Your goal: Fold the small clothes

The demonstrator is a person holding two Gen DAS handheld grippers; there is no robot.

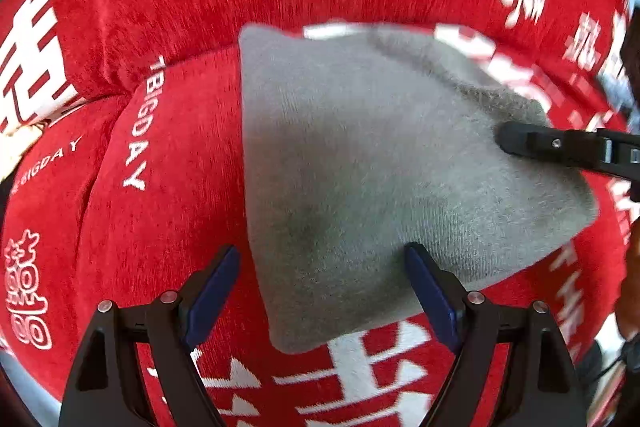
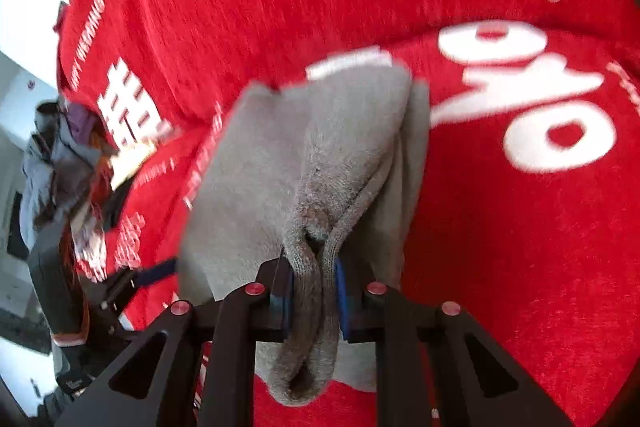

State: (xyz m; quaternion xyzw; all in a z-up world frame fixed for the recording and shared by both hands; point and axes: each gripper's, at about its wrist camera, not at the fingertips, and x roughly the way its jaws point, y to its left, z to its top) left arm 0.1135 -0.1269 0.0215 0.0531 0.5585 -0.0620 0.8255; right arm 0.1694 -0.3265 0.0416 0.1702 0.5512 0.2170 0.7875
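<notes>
right claw (image 2: 314, 291) pinches grey garment (image 2: 280, 155) on "bigday" red cloth (image 1: 132, 131).

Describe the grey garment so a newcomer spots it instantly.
Start from the red cover with white lettering. On it lies the grey knit garment, the only grey thing there; the right gripper has its jaws shut on a bunched edge.

Both tools share one build: the left gripper (image 1: 322, 279) and right gripper (image 2: 314, 283) have matte black, triangular-cutout arms, blue-padded fingers (image 1: 212, 291), and round screw heads, silver on the left, red on the right.
</notes>
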